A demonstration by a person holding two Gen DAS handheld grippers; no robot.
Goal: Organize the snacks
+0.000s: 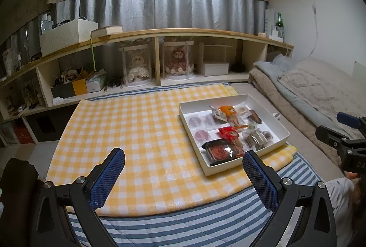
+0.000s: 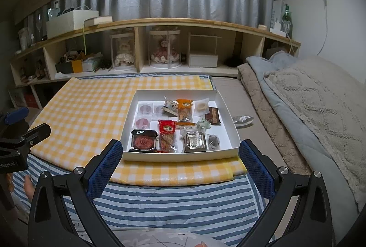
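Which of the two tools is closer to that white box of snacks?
The right tool. It faces the white box head on, its open fingers flanking the box's near edge. The left tool is off to the box's left, over the yellow checked cloth.

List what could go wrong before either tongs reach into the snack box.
1. The white box sits near the yellow checked cloth's front edge; a nudge could push it off.
2. The snacks overlap, so the red packet may drag its neighbours along.
3. A clear wrapper lies outside the box on the bed and is easily overlooked.
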